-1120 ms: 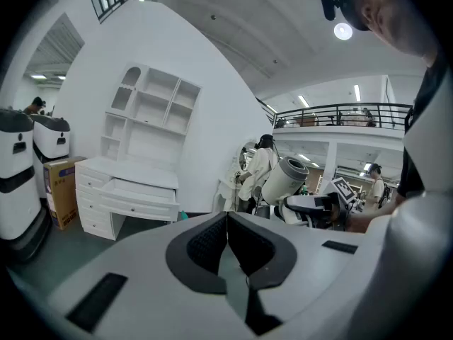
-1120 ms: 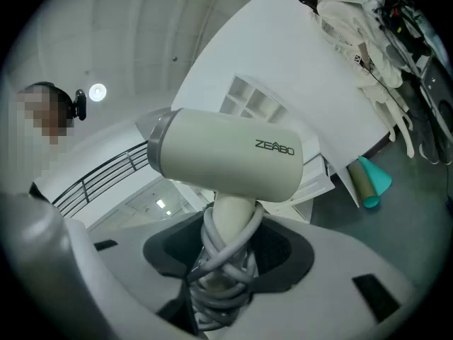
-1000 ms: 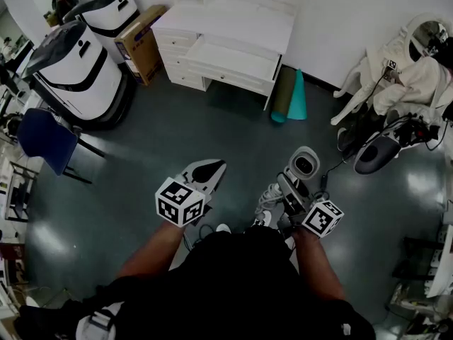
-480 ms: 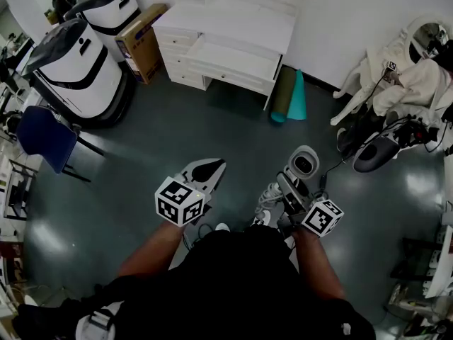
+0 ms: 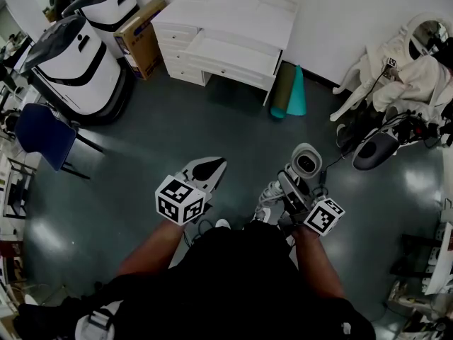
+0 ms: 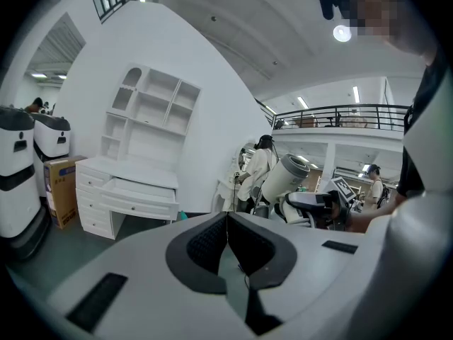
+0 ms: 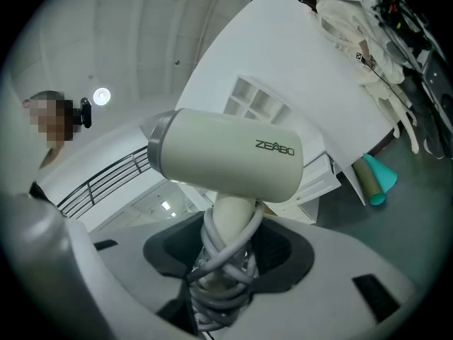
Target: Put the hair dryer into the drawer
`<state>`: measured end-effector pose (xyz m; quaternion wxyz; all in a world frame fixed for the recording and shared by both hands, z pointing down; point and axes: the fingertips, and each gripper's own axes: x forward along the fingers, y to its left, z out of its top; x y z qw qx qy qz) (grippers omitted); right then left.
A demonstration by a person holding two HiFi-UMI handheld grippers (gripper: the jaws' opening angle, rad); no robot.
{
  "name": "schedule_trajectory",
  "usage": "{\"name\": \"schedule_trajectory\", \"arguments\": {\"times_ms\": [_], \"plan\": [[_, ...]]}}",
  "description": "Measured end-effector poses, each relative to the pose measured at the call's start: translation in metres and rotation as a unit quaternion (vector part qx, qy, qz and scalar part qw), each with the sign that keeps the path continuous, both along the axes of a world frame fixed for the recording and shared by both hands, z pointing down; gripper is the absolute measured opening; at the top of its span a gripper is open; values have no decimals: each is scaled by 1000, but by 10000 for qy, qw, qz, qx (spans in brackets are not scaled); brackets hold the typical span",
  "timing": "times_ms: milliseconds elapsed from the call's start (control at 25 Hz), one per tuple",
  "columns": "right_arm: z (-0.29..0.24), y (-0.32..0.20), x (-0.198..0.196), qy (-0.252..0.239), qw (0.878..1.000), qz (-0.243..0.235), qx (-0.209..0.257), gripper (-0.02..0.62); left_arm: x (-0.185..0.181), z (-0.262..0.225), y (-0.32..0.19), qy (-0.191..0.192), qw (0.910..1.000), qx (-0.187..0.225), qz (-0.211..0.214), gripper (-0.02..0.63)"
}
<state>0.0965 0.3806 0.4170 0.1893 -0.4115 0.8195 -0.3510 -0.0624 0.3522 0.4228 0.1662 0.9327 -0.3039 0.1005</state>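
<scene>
The hair dryer (image 7: 226, 163) has a smooth, matt cream plastic body with a silvery ring at its rear; its grey cord (image 7: 225, 271) looks rubbery. The left gripper (image 6: 227, 217) is matt grey plastic, its fingers (image 6: 205, 246) faced in dark, finely ribbed material. At 12 o'clock the counter (image 5: 248, 21) is smooth white; the floor (image 5: 177, 133) is dark and glossy.

Bench (image 5: 237, 18) against the far wall, drawer (image 5: 232, 57) standing out of its front; cardboard box (image 5: 141, 40) at its left, rolled mats (image 5: 289, 94) at its right. Nearer, left tongs (image 5: 212, 166) beside right tongs (image 5: 289, 183), hair dryer (image 5: 305, 163) in the latter.
</scene>
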Motion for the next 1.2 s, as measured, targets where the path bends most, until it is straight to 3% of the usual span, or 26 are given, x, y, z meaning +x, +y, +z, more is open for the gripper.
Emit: {"name": "schedule_trajectory", "arguments": {"times_ms": [640,1200], "plan": [[12,-18,-20,-68,9996,-150,-213,212,-28,12,-8,-27,9997,-123,-185,11],[25,-112,-7,-270,9991,-107,-307,212,-20,28,-86,-220,9987,-364,-286,11]]}}
